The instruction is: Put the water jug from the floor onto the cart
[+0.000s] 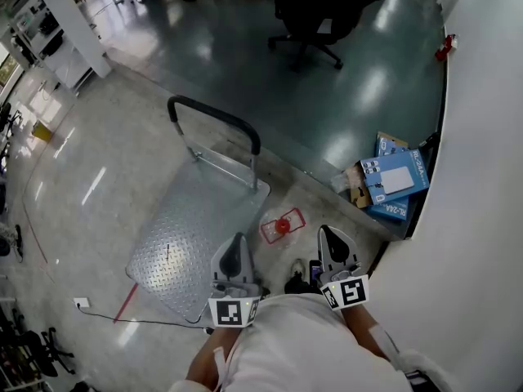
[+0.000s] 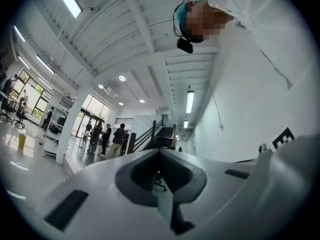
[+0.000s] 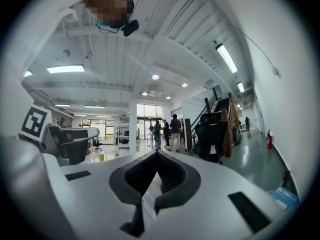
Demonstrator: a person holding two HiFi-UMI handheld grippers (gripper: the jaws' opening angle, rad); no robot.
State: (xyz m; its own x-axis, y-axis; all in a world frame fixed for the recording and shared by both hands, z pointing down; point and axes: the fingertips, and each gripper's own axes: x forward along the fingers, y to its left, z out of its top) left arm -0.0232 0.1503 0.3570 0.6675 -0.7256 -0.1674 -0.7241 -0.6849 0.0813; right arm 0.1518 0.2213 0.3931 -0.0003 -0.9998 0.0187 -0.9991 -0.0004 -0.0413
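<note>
I have both pairs of fingers closed on nothing. Down the left gripper (image 2: 160, 153) the tips meet in a point, with only the hall beyond them. The right gripper (image 3: 157, 155) looks the same, tips pressed together and empty. From the head camera the two sit side by side, close in front of my chest, aimed forward and about level.

The jug (image 1: 282, 225), red-capped, sits on the floor (image 1: 98, 178) just ahead of the fingers, in line with the gap between the two grippers, and neither touches it. The cart (image 1: 184, 235) lies ahead and to the left of the left fingers, its checker-plate deck stretching away to a black handle (image 1: 214, 119) at the far end. The jug is just beside the deck's edge nearest the fingers, not on it.

Ahead and right of the right fingers, blue boxes (image 1: 396, 178) lie against the white wall (image 1: 474, 219). Far ahead stands a black office chair (image 1: 315, 15).
</note>
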